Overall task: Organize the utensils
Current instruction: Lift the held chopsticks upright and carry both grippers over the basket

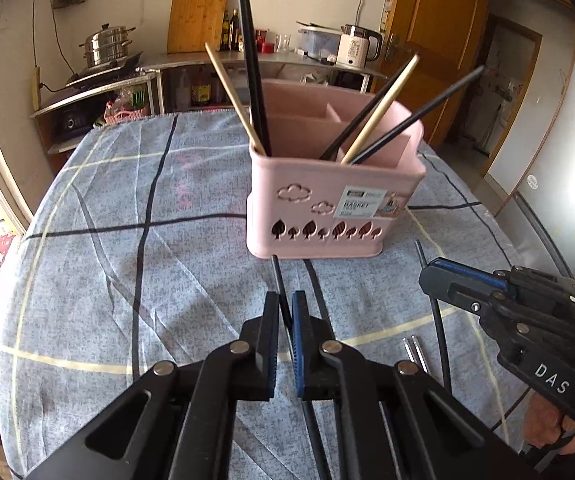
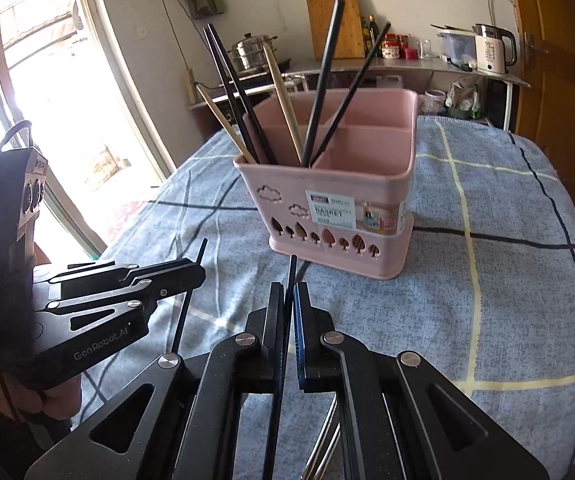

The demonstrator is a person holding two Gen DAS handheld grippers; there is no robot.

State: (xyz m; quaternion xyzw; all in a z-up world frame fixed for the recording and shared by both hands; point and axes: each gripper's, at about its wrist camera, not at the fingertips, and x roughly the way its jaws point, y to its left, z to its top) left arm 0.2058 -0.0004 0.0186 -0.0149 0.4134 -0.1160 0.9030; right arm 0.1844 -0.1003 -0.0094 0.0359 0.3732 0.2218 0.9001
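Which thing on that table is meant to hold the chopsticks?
On the blue checked tablecloth stands a pink plastic basket with inner dividers. Cloud and leaf cut-outs and a paper label mark its front, and black and wooden chopsticks stick out of it.

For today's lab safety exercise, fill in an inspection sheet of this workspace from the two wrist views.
Surface: table under a blue checked cloth, creased.
Job's things: pink utensil basket upright, holding black and wooden chopsticks; two metal chopsticks and one black chopstick lie loose on the cloth.
Clutter: nothing seen on the cloth.
Grippers: left tool shut on a black chopstick; right tool shut on another black chopstick.
Cables: wall cords behind the counter.
Surroundings: steamer pot, cutting board, kettle, wooden door.
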